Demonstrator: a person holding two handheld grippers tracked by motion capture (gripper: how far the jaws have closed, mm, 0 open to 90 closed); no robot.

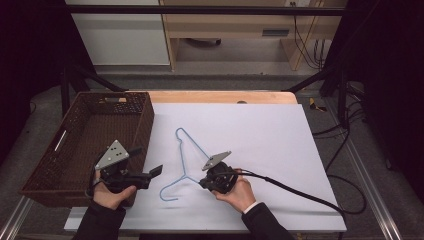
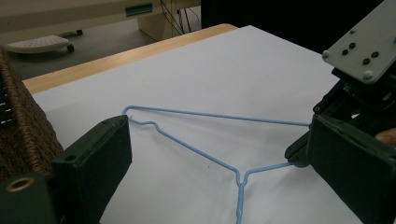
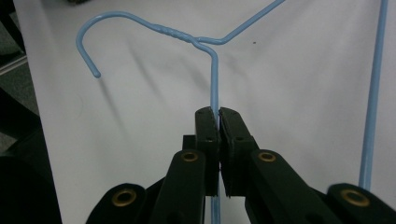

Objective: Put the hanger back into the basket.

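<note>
Pinching thin blue wire hanger (image 3: 212, 79), right claw (image 3: 218, 114), apparently on smooth white sheet (image 3: 299, 93).

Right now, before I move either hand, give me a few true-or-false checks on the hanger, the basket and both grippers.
1. The right gripper is shut on the blue wire hanger. True.
2. The left gripper also clamps the hanger. False: its jaws stand open and apart from the wire, as the left gripper view shows.
3. The hanger lies inside the wicker basket. False: it lies on the white sheet beside the basket.
4. The hanger's hook points toward the person's side of the table. True: in the high view its curved end sits nearest the bottom.
5. The basket stands on the person's left side. True.
</note>
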